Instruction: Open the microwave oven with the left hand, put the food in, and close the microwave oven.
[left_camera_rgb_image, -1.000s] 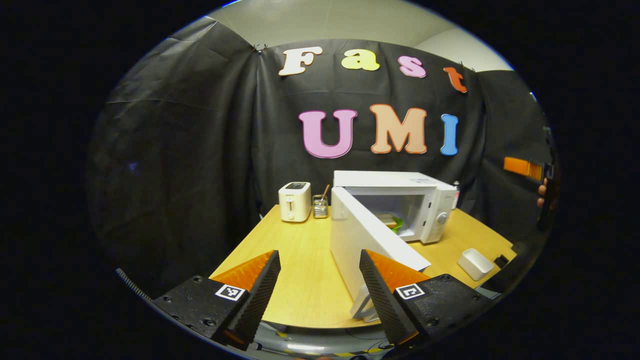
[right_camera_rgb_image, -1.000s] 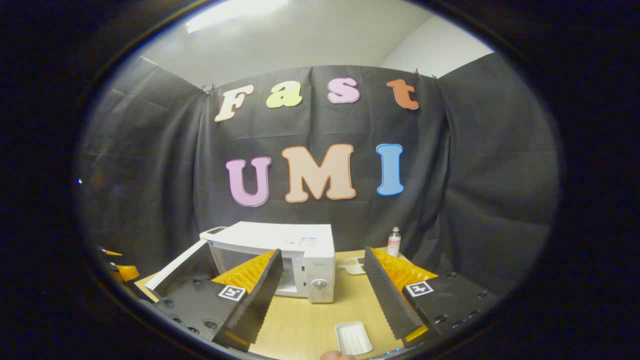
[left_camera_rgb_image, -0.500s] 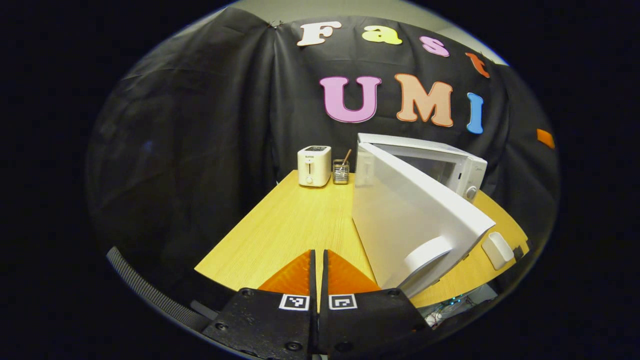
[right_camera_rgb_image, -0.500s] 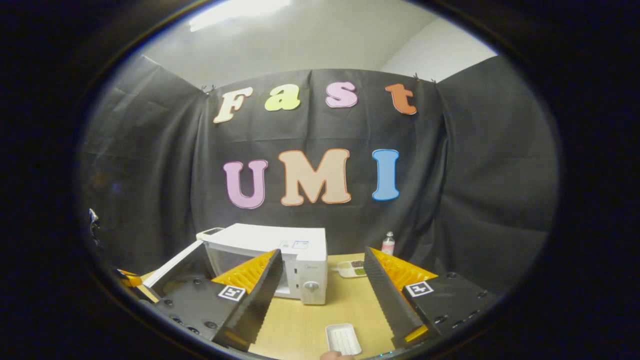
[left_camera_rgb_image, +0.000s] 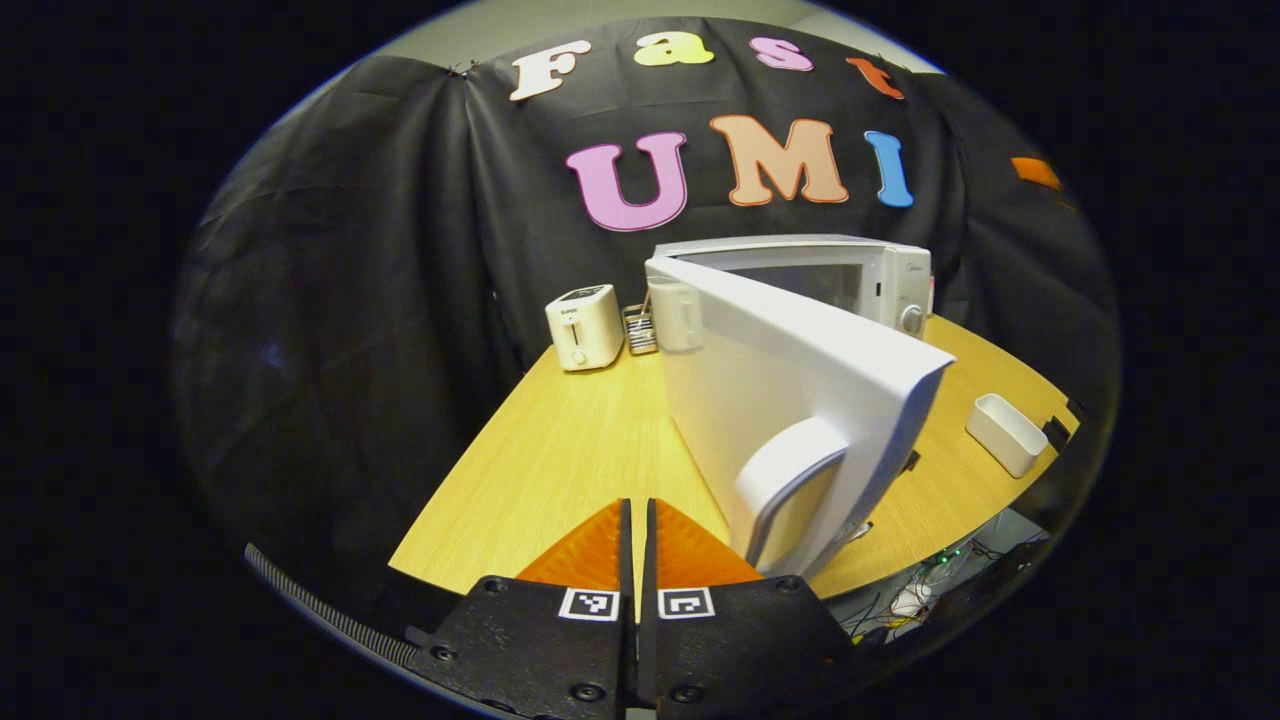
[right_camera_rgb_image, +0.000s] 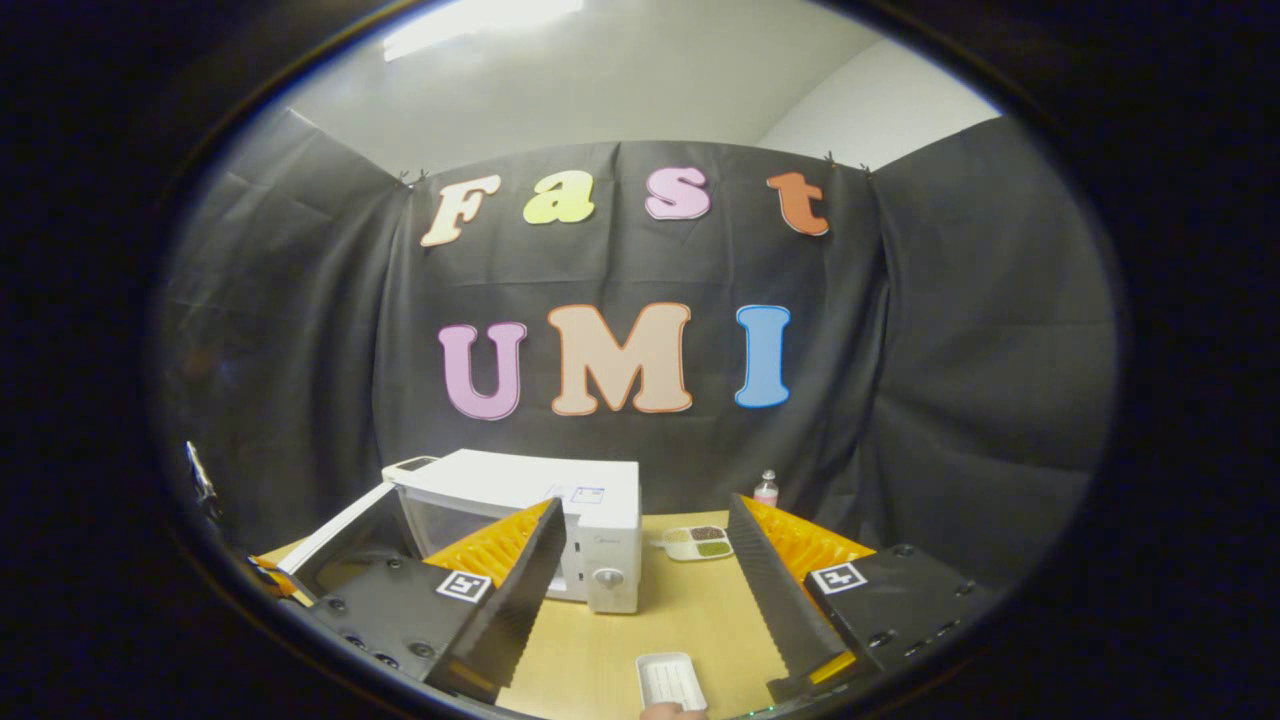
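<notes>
1. Your left gripper (left_camera_rgb_image: 636, 520) has its jaws together with nothing between them, low at the near edge of the table (left_camera_rgb_image: 560, 450). Keep them closed: a closed tip makes a firm pusher.
2. The microwave oven (left_camera_rgb_image: 800, 265) stands at the back of the table with its door (left_camera_rgb_image: 800, 390) swung well out toward you, the handle (left_camera_rgb_image: 790, 480) just beside your fingertips on their right. The job now looks to be closing it.
3. Set the closed tip against the door's outer face near the handle end, far from the hinge, and push along the door's arc, not straight ahead.
4. You cannot see the food from here; the door hides the cavity. Before pushing home, make sure nothing sticks out past the opening.
5. Your right gripper (right_camera_rgb_image: 645, 590) hangs with jaws apart and empty, above the small white tray (right_camera_rgb_image: 670, 682). Hold it clear of the door.
6. Finish with a steady push until the door sits flush.
</notes>
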